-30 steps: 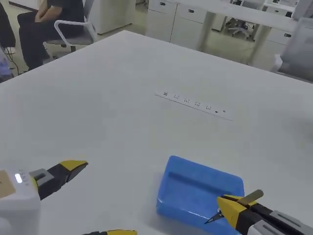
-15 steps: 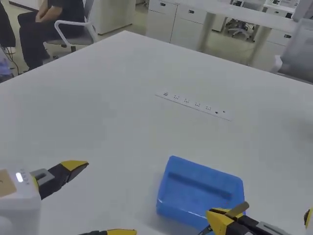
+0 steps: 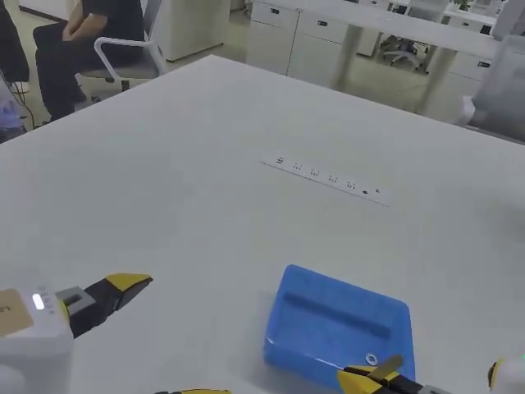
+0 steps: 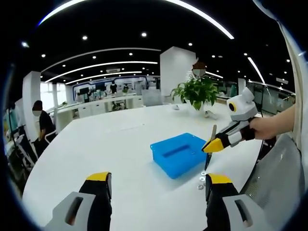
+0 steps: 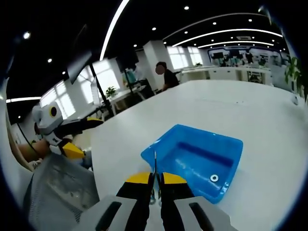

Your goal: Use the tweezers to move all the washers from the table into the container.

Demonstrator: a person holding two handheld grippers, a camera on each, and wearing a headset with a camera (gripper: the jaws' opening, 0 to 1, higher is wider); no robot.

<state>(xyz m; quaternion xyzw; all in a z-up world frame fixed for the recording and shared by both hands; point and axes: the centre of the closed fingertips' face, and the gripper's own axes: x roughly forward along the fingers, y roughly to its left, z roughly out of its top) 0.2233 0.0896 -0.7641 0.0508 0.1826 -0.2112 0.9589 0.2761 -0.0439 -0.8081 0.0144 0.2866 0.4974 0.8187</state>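
Note:
The blue container (image 3: 328,316) stands on the white table, near its front edge. One small metal washer (image 3: 372,359) lies inside it by the near wall, also seen as the washer (image 5: 213,178) on the container's floor (image 5: 192,156). My right gripper (image 5: 154,179) is shut on thin tweezers (image 5: 155,166), whose tip points over the container's near-left rim. In the head view the right gripper (image 3: 373,376) sits at the bottom edge. My left gripper (image 4: 159,179) is open and holds nothing, left of the container (image 4: 175,153). A few washers (image 4: 202,179) lie on the table.
A flush socket strip (image 3: 328,176) is set into the table beyond the container. A person sits on a chair (image 3: 74,37) past the far left corner. White desks and cabinets (image 3: 312,37) stand behind the table.
My right gripper with the tweezers has drawn back toward the table's near edge. A washer now lies in the container by its near wall. The left gripper has stayed put.

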